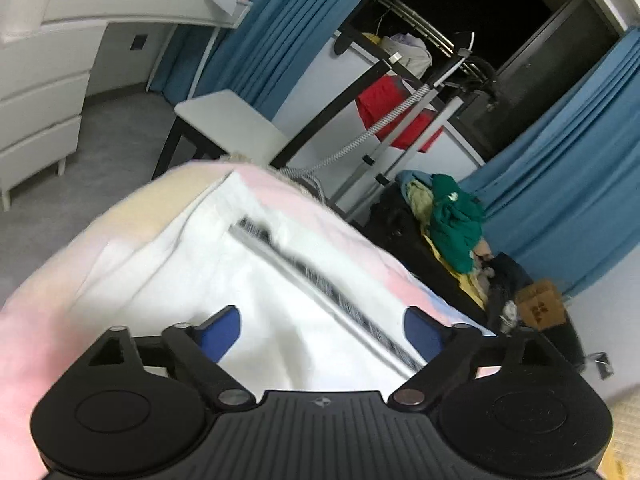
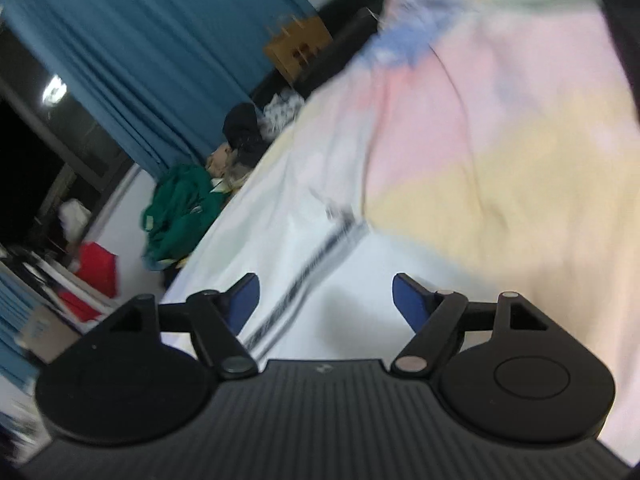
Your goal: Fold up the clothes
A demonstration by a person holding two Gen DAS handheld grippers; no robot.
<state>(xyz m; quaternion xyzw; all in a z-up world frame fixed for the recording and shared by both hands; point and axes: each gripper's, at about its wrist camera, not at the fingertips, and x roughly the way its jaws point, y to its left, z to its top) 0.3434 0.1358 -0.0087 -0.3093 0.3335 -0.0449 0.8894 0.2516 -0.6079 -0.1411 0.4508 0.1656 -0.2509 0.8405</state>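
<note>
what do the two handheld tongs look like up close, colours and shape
Both look alike. The left tongs and right tongs each have a black ribbed body with a small round emblem in the middle, a big round black disc on either side, black link arms with silver pins, and two blue pads at the tips. No cables, hands or sleeves show in either view.

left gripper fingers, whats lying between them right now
In the left wrist view, the open left gripper has only the white garment with its black-patterned stripe between its blue fingers, unpinched.
</note>
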